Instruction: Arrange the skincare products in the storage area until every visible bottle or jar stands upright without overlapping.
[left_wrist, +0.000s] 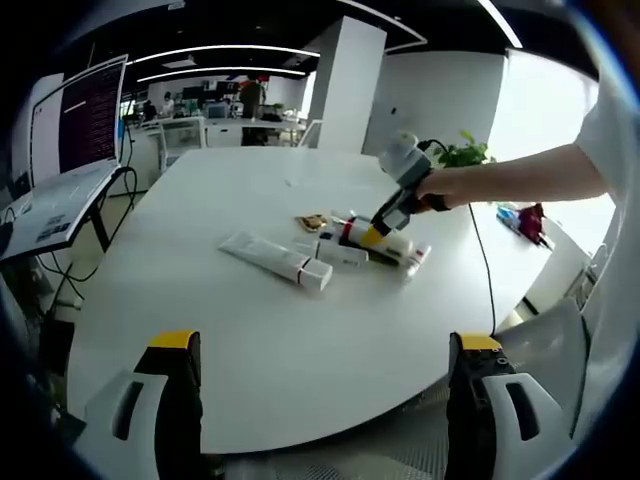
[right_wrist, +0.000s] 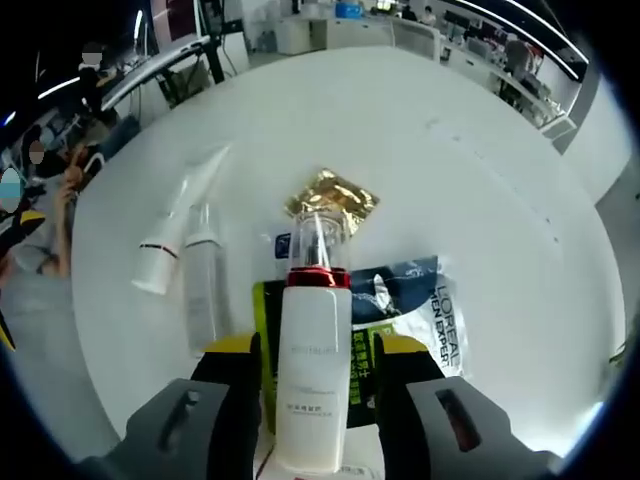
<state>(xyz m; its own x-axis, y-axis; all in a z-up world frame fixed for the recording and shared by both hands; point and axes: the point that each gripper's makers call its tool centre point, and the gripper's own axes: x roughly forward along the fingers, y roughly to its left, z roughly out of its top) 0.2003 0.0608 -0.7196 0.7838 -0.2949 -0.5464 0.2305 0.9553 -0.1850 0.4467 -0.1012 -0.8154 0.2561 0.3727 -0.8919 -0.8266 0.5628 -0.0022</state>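
In the right gripper view we are clamping the right gripper (right_wrist: 316, 375) on a white pump bottle (right_wrist: 313, 375) with a red collar and clear cap; it is lying between our yellow-tipped jaws, pointing away from us over the white table (right_wrist: 480, 180). Under and beside it are lying a green sachet (right_wrist: 262, 330) and a dark L'Oreal sachet (right_wrist: 410, 300), with a gold sachet (right_wrist: 332, 200) just beyond. To the left, two white tubes (right_wrist: 185, 250) are lying side by side. In the left gripper view we are holding the left gripper (left_wrist: 325, 375) with jaws wide apart and empty, near the table edge, well apart from the products, while a hand (left_wrist: 450, 185) is bringing the other gripper down onto the pile.
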